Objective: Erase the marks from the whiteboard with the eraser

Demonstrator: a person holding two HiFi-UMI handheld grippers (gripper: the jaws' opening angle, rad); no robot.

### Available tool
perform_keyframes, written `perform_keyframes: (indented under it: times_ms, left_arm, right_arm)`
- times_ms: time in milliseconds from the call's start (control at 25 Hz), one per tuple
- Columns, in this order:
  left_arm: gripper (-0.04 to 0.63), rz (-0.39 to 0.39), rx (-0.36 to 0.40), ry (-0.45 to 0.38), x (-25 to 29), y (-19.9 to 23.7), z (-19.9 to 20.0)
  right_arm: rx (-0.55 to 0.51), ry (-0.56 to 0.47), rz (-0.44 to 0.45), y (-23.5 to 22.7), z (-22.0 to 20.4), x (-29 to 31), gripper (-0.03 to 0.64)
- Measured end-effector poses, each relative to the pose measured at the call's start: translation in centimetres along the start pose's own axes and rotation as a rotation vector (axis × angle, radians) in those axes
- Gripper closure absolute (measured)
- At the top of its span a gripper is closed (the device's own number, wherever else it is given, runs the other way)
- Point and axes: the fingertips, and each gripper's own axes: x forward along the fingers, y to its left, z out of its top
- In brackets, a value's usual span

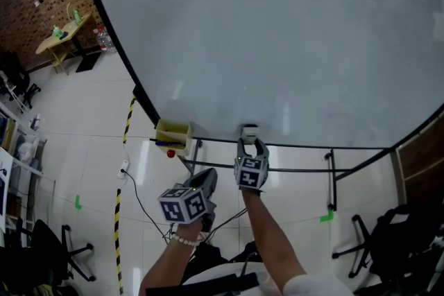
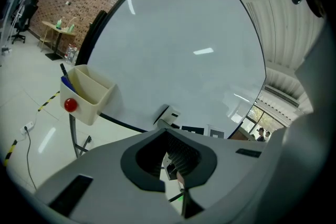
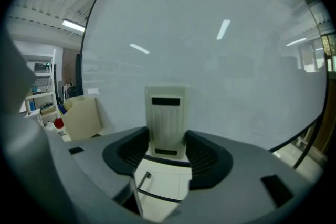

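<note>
The whiteboard fills most of the head view and shows no clear marks, only faint smudges. A pale, ribbed eraser rests against the board's bottom edge. My right gripper is shut on the eraser's lower end; in the right gripper view the eraser stands upright between the two dark pads of that gripper. My left gripper hangs lower and to the left, away from the board, shut on nothing. In the left gripper view that gripper points at the board, with the eraser ahead.
A beige pen holder with a red ball hangs at the board's lower left corner. The board's metal stand reaches down to the tiled floor. Office chairs stand at the right, a small table far left.
</note>
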Motion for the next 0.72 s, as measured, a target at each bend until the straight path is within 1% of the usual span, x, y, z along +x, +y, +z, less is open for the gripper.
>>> perform_keyframes:
  times_ms: [160,320,520,720]
  left_arm:
    - [0.595,-0.006,0.007,0.008,-1.7,3.5,1.4]
    - [0.595,-0.018,0.024,0.021,-3.7,6.5,2.6]
    - [0.595,-0.018,0.037,0.045,-5.8,10.2,3.7]
    - [0.595,-0.031,0.053,0.07,-6.8,12.3,4.1]
  right_arm:
    - [0.02,0.019,0.014,5.9,-0.4,1.3,0.368]
    - [-0.02,0.042,0.034,11.0,-0.8,2.5,0.368]
    - [0.016,0.042,0.047,15.4,-1.2,3.7,0.368]
    - [-0.007,0.005,0.057,17.5,-1.9,4.9,0.37]
